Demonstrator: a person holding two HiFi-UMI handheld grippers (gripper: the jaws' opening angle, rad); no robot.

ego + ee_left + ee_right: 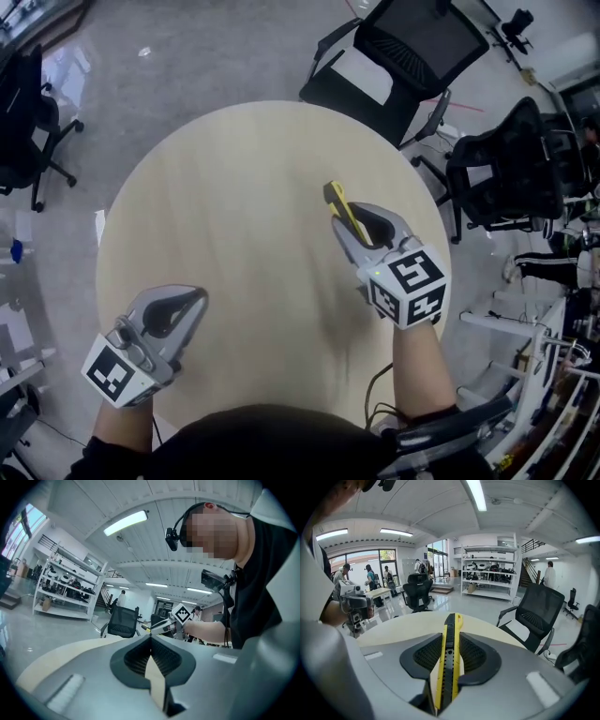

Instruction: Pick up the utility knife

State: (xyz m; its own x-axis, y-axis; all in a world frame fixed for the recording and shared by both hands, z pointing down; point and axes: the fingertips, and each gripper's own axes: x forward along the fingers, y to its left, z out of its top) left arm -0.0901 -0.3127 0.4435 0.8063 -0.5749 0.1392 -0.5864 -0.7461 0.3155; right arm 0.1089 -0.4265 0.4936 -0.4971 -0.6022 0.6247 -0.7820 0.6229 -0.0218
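Head view looks steeply down on a round, pale wood counter (234, 187), with the person's two forearms reaching in from the bottom edge. The right tongs (349, 223) sit over the counter's right part and pinch the utility knife (345, 208) – a slim yellow body with a black slider strip. The knife's far end juts out past the tips, pointing away from the person.

The right gripper view shows the same grip up close: the utility knife (449, 663) lies lengthwise between the two ribbed black pads, which press on its sides, and its rounded yellow end stands out against the counter beyond.

The left tongs (195, 298) are over the near left part of the counter, well apart from the knife. In the left gripper view the left tongs (151, 640) are pressed together at the tips with nothing between them – only the pale counter shows through the gap behind the pads.

Black mesh office chairs (403, 56) stand on the grey floor beyond the counter's far right edge.
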